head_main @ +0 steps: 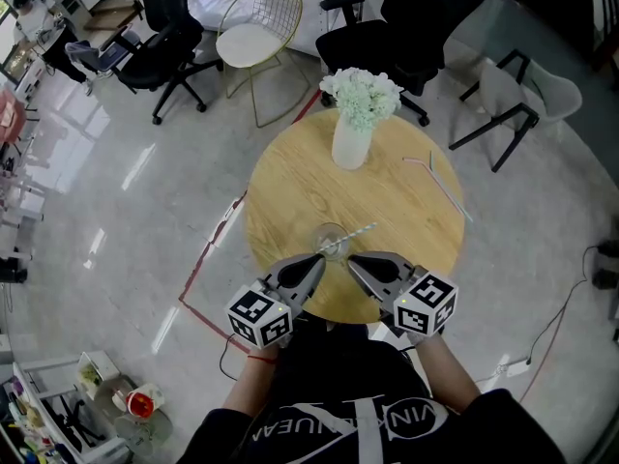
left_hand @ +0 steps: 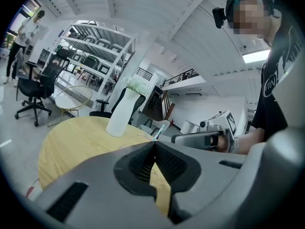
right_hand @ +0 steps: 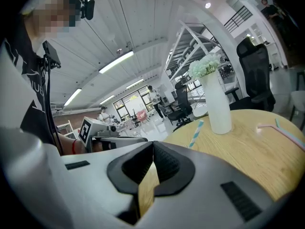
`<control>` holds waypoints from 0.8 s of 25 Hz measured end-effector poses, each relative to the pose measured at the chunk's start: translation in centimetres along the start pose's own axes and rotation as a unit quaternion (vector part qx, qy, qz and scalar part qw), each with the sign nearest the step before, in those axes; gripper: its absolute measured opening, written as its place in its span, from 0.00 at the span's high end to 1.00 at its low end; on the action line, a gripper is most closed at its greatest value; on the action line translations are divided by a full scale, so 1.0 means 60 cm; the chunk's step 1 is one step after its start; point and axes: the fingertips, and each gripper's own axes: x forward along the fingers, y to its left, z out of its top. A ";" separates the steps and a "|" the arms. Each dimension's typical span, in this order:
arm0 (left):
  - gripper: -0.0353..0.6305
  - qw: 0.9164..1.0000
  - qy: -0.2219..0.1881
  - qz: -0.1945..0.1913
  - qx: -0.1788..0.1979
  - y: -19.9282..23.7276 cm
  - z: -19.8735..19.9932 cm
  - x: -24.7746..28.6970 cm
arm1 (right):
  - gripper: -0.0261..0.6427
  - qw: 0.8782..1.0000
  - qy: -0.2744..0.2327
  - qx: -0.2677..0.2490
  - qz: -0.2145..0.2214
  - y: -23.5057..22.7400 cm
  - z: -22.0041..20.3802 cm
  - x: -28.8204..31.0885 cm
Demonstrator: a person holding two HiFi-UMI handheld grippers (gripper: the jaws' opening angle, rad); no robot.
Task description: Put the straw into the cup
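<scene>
- Straw: blue-and-white striped, lower end in the cup, upper end leaning out over the rim toward my right. From the right gripper view I only see its top part rising above the gripper body.
- Cup: clear glass, upright on the table, near the edge closest to me. The straw is all I can make out in it.
- Left gripper: jaws together, nothing between them. Its own view shows the tips meeting, with only tabletop in the gap below. The tips are just beside the cup on its near side; I can't tell whether they touch it.
- Right gripper: jaws together and empty, confirmed in its own view. It sits just to the right of the cup, below the leaning straw.
- The two grippers angle inward toward each other, tips near but apart.
- White vase: upright at the far side of the table, holding a bunch of pale flowers.
- Second straw: pale, with a bent end, lying flat on the right side of the table, well apart from the cup.
- Beyond the table: gold wire chair and black office chairs on the floor.
</scene>
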 end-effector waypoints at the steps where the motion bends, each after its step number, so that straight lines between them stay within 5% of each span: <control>1: 0.94 1.000 0.000 -0.001 0.001 -0.002 0.001 0.000 | 0.95 1.000 0.000 -0.001 0.000 0.001 0.001 0.000; 20: 0.94 1.000 -0.011 -0.007 0.024 -0.036 0.019 -0.012 | 0.95 1.000 -0.009 -0.017 0.006 0.032 0.014 -0.014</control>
